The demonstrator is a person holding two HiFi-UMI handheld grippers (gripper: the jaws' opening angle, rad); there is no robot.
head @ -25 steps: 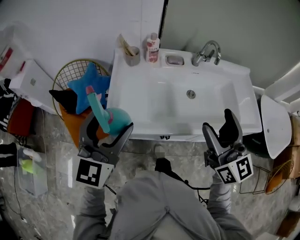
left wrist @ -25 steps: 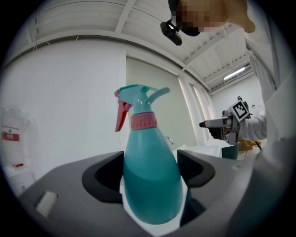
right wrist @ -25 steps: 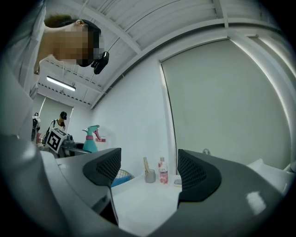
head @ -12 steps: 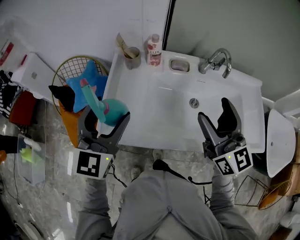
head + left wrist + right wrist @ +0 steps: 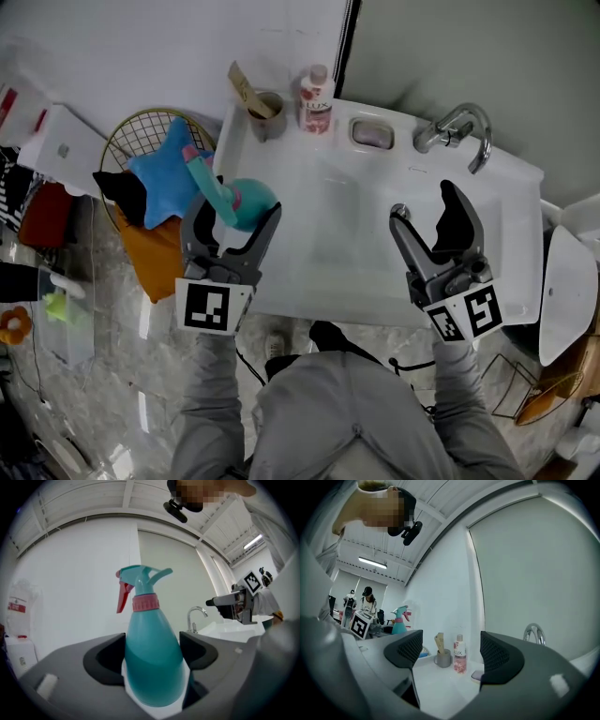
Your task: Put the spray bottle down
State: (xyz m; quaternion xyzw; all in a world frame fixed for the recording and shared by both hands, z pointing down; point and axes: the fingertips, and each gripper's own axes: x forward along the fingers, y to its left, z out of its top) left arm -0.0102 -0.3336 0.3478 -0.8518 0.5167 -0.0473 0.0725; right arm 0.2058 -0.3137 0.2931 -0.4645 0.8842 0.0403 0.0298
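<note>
A teal spray bottle (image 5: 242,204) with a pink collar and red trigger stands upright between the jaws of my left gripper (image 5: 234,220), which is shut on its body. In the left gripper view the spray bottle (image 5: 151,653) fills the gap between both jaw pads. It hangs over the left edge of the white sink (image 5: 309,272). My right gripper (image 5: 429,225) is open and holds nothing, above the basin's right side near the drain. From the right gripper view the spray bottle (image 5: 399,620) shows small at the far left.
On the sink's back ledge stand a grey cup (image 5: 265,110) with a tube, a pink bottle (image 5: 316,101), a soap dish (image 5: 372,134) and the tap (image 5: 457,129). A wire basket (image 5: 127,150) with a blue star toy sits left of the sink. A white bin (image 5: 562,291) is at right.
Both grippers have moved forward over the sink. The left one has carried the spray bottle to the right, from beside the basket to above the basin's left edge.
</note>
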